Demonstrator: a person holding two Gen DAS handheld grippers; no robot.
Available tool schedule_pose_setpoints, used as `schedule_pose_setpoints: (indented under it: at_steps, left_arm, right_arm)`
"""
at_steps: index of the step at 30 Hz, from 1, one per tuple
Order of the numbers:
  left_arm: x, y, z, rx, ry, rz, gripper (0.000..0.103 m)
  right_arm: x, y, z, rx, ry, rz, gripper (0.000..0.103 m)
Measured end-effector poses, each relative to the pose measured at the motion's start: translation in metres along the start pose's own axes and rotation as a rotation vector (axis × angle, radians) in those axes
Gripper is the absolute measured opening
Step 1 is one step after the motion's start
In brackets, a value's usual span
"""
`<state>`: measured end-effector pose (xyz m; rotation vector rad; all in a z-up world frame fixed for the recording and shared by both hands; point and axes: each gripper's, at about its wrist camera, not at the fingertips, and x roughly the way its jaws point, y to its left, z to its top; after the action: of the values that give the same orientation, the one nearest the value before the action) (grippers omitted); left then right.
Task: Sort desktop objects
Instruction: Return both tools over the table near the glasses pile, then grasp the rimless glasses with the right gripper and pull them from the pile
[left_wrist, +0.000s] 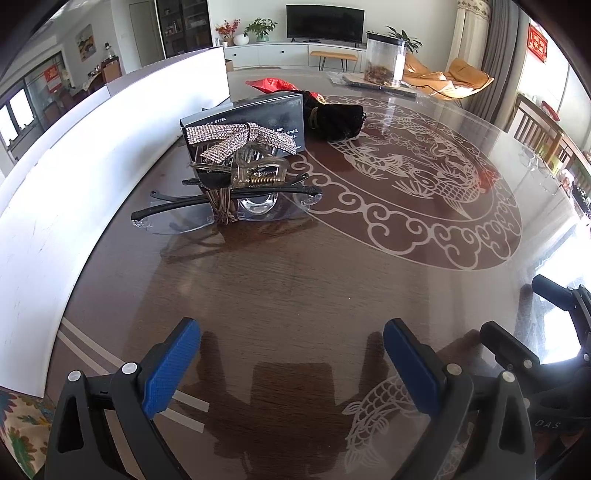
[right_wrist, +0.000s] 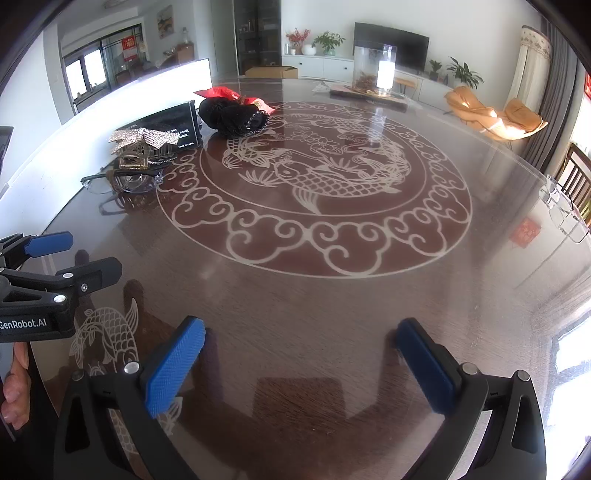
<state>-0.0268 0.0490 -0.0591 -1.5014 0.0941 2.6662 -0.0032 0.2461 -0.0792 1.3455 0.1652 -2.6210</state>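
Blue-padded and spread wide, the left tongs (left_wrist: 291, 365) hang empty just over the counter (left_wrist: 295, 280), and the right tongs (right_wrist: 301, 363) beside them are likewise released, nothing between the pads. Both sit well short of the clutter, which lies ahead and to the left by a white board (left_wrist: 92, 155). Nearest is a pair of glasses (left_wrist: 225, 206) with thin dark arms and clear lenses, light and easily scratched or bent, so I would judge the bridge or a temple near the hinge the safest hold, never the lens. Lying on top of them is a clear hair clip (left_wrist: 255, 173) with a rhinestone bow (left_wrist: 240, 138) (the spring shows at its base); it looks stiff, light and somewhat brittle, and probably has to come off first, pinched across its body and not by the floppy bow. Behind stands a dark box (left_wrist: 258, 114), rigid and smooth, likely slippery on its glossy faces. Farther off lies a black pouch (left_wrist: 336, 120), soft and forgiving, touching a red wrapper (left_wrist: 273, 85).
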Motion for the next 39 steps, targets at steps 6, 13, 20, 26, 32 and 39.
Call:
schedule_pose_setpoints:
  at_steps: [6,13,20,26,32,39]
  left_arm:
    - [-0.002,0.002,-0.001,-0.007,-0.010,0.006,0.101]
    - [-0.006,0.009,0.001,-0.042,-0.034,0.009,0.101]
    - [-0.008,0.014,0.001,-0.075,-0.041,0.010,0.101]
    - [-0.010,0.016,0.001,-0.081,-0.052,0.018,0.101]
    - [-0.021,0.040,-0.002,-0.186,-0.084,-0.016,0.101]
    - [-0.029,0.072,-0.008,-0.347,-0.112,-0.047,0.101]
  right_arm:
    - [0.000,0.000,0.000,0.000,0.000,0.000,0.103]
    - [0.000,0.000,0.000,0.000,0.000,0.000,0.103]
    - [0.000,0.000,0.000,0.000,0.000,0.000,0.103]
    - [0.000,0.000,0.000,0.000,0.000,0.000,0.103]
    - [0.000,0.000,0.000,0.000,0.000,0.000,0.103]
    - [-0.001,0.005,0.003,-0.036,-0.016,0.066,0.103]
